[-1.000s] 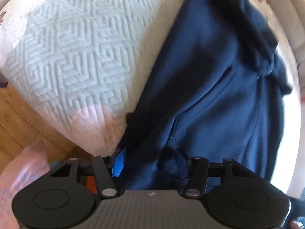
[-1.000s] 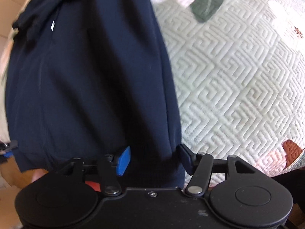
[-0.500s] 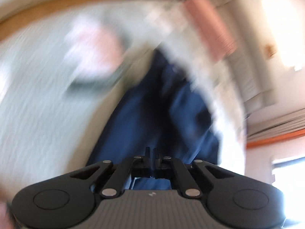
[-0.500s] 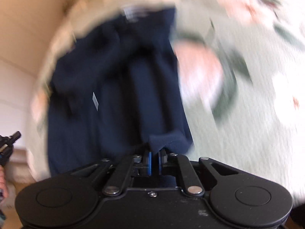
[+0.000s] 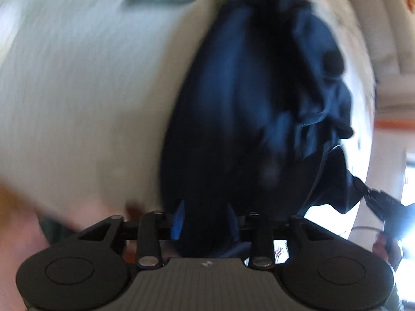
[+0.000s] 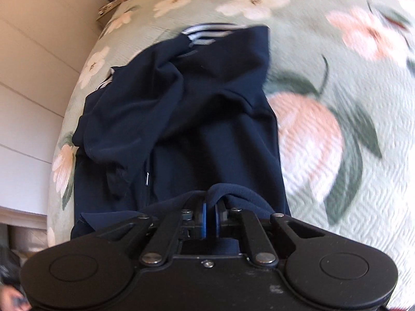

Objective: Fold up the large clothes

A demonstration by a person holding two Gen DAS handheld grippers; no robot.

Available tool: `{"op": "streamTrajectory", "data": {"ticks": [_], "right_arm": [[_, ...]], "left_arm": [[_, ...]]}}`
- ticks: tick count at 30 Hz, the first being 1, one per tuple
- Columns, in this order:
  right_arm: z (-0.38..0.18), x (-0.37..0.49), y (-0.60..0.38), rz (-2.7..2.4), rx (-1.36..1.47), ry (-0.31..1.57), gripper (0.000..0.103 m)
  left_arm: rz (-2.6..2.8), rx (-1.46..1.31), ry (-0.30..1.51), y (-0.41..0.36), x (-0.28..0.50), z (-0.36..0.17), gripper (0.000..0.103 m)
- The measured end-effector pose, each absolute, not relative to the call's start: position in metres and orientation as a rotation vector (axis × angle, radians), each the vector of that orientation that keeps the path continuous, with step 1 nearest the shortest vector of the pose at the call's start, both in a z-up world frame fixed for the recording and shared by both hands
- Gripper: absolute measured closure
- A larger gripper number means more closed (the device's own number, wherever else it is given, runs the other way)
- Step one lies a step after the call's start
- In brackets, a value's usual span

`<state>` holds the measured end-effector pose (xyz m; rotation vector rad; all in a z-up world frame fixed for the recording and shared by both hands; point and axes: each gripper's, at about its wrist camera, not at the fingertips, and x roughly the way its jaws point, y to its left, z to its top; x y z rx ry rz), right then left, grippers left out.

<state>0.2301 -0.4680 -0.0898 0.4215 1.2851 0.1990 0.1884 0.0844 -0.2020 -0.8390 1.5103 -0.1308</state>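
A large navy sweatshirt (image 6: 181, 108) lies on the floral quilt and is lifted at its near edge. My right gripper (image 6: 210, 219) is shut on a fold of its hem, the blue pads pinching cloth. In the blurred left wrist view the same navy garment (image 5: 246, 108) hangs down over the bed. My left gripper (image 5: 205, 220) has its blue pads set apart with navy cloth lying between them. The other gripper (image 5: 381, 202) shows at the right, holding a far corner of the cloth.
The pale green quilted bedspread (image 6: 337, 103) with pink and white flowers covers the bed. A white wall or wardrobe (image 6: 31, 64) stands left of the bed. A bright window (image 5: 407, 181) is at the right of the left wrist view.
Both grippers closed on the hem and lifted it. Since half a second ago the left gripper's pads have come apart; the right one stays shut on the cloth.
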Motion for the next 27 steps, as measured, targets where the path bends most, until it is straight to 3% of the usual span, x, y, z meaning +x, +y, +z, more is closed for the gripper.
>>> {"op": "streamTrajectory", "data": {"ticks": [1, 3, 6, 12, 14, 15, 16, 22, 27], "right_arm": [[-0.091, 0.228, -0.474, 0.203, 0.439, 1.289, 0.095], [-0.100, 0.229, -0.464, 0.207, 0.441, 1.291, 0.095], [-0.100, 0.223, -0.468, 0.225, 0.429, 1.300, 0.095], [-0.100, 0.190, -0.477, 0.241, 0.438, 1.330, 0.095], [-0.102, 0.173, -0.485, 0.234, 0.461, 1.355, 0.095], [-0.104, 0.165, -0.487, 0.226, 0.473, 1.367, 0.095], [-0.105, 0.158, -0.491, 0.218, 0.487, 1.376, 0.095], [-0.082, 0.158, -0.509, 0.169, 0.587, 1.249, 0.095], [-0.056, 0.238, -0.493, 0.209, 0.535, 1.040, 0.095]], "left_arm": [[-0.086, -0.890, 1.512, 0.085, 0.176, -0.208, 0.043], [-0.017, -0.973, 1.477, 0.087, 0.154, -0.216, 0.036], [0.045, -1.121, 1.417, 0.091, 0.140, -0.225, 0.034], [0.011, -1.206, 1.482, 0.073, 0.123, -0.247, 0.035], [0.008, -1.218, 1.449, 0.067, 0.120, -0.252, 0.042], [-0.007, -1.218, 1.454, 0.064, 0.123, -0.255, 0.065], [-0.028, -1.219, 1.457, 0.059, 0.125, -0.257, 0.095], [-0.217, -1.180, 1.156, 0.066, 0.166, -0.188, 0.096], [-0.387, -1.073, 0.924, 0.077, 0.272, -0.129, 0.096]]}}
